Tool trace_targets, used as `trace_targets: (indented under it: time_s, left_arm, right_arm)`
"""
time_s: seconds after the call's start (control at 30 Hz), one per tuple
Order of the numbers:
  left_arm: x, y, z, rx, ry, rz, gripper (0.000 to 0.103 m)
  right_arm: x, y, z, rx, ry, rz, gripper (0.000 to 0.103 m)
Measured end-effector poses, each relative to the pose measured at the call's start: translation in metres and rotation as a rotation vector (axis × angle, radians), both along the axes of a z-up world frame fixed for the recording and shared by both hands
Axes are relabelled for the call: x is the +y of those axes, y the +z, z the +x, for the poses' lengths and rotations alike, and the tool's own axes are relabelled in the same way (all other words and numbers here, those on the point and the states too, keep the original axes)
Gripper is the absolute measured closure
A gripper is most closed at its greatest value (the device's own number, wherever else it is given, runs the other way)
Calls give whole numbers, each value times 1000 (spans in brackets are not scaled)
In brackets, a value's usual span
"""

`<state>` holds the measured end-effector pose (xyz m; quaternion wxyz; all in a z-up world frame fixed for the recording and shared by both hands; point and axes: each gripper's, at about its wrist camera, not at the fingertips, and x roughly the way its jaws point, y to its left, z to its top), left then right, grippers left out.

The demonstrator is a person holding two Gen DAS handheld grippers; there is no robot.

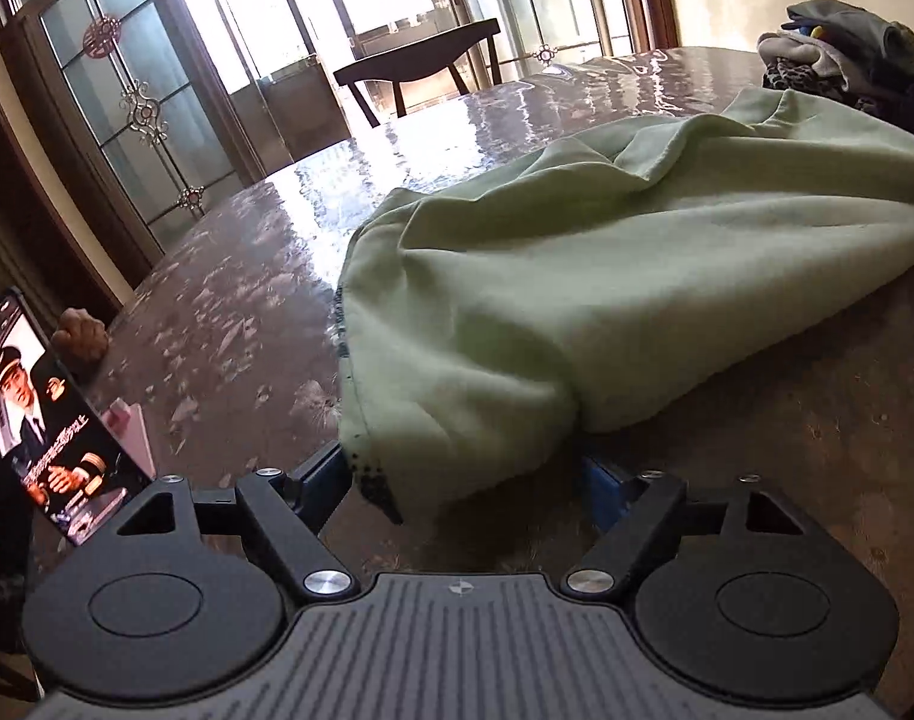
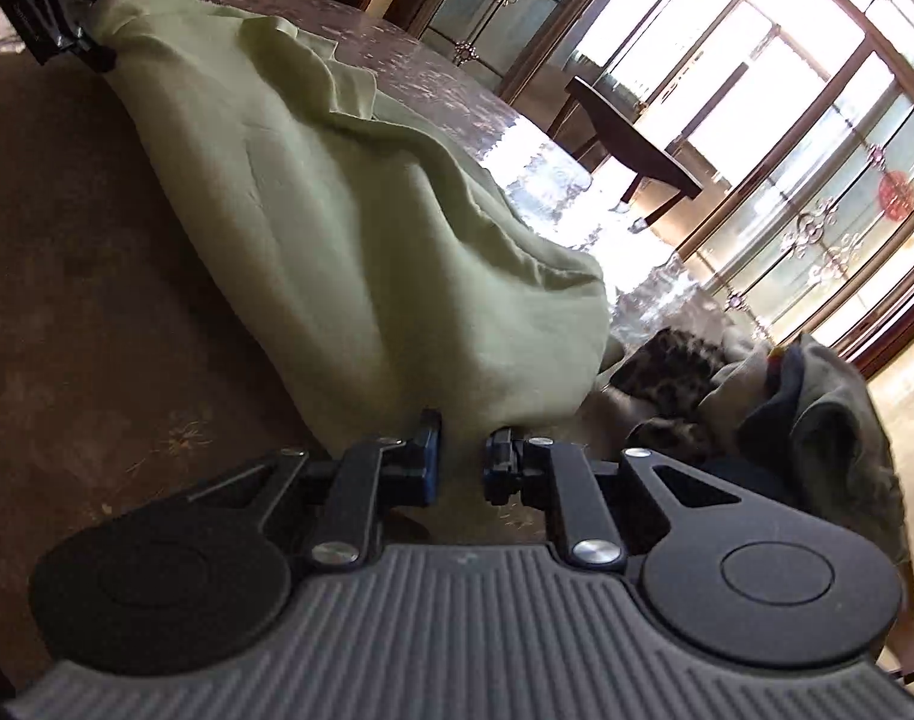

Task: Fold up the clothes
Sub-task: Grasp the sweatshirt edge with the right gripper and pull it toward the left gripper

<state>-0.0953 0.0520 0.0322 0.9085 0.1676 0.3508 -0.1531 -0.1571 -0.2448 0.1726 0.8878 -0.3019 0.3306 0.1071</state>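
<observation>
Patterned tabletop [image 1: 229, 312]: left gripper [image 1: 466, 480], angled downward, jaws spread around green garment [image 1: 577, 276] hem; right gripper [image 2: 462, 461], angled downward, pinches opposite edge.

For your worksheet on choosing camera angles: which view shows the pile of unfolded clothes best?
The right wrist view: the pile of clothes lies close, showing a leopard-print piece and grey garments beside the green cloth. The left wrist view shows the pile only small, at the far right edge.
</observation>
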Motion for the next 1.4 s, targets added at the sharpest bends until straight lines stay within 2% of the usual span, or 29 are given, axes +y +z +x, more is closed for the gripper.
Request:
trace_targets:
  time_s: [0.07, 0.13, 0.23, 0.3, 0.33, 0.4, 0.5, 0.63, 0.7, 0.77, 0.87, 0.93, 1.0, 1.1, 1.2, 1.33, 1.4]
  left_arm:
    - [27, 20, -6, -5, 14, -112, 20]
    - [39, 41, -3, -50, 28, -170, 12]
    - [38, 69, 19, -131, 40, -165, 8]
    - [28, 76, 49, -141, 26, -162, 7]
    - [22, 76, 66, -135, 21, -163, 7]
    - [7, 71, 103, -96, 7, -160, 7]
    - [-9, 53, 145, -33, 3, -134, 7]
    - [-19, 30, 163, 62, -23, -145, 7]
    - [-21, 15, 141, 66, -56, -121, 7]
    - [-19, 7, 127, 75, -76, -93, 7]
    - [-11, -5, 111, 110, -94, -96, 7]
    - [-3, -12, 105, 126, -91, -119, 6]
    - [5, -14, 101, 137, -90, -147, 6]
    - [11, -14, 100, 141, -96, -162, 4]
    - [10, -16, 103, 146, -100, -160, 2]
    - [12, -19, 103, 148, -95, -173, 1]
    - [15, -18, 104, 151, -89, -188, 1]
  right_arm:
    - [-8, 2, 0, 33, -12, 42, 83]
    - [-16, 17, 1, 39, -12, 108, 73]
    - [-24, 47, 5, -10, -32, 117, 59]
    - [-29, 65, 10, -72, -50, 123, 41]
    - [-32, 72, 16, -98, -57, 137, 39]
    - [-33, 82, 33, -124, -69, 188, 39]
    - [-26, 85, 70, -79, -23, 346, 39]
    - [8, 76, 133, 15, 90, 494, 39]
    - [29, 71, 168, 74, 155, 537, 39]
    - [50, 63, 204, 156, 204, 576, 39]
    - [75, 47, 263, 278, 233, 647, 39]
    - [92, 30, 297, 412, 251, 682, 39]
    - [107, 9, 323, 590, 268, 716, 39]
    - [126, -14, 327, 726, 301, 815, 40]
    - [134, -6, 326, 716, 373, 928, 48]
    - [141, 11, 339, 652, 425, 1047, 48]
    - [137, 22, 345, 523, 401, 1046, 48]
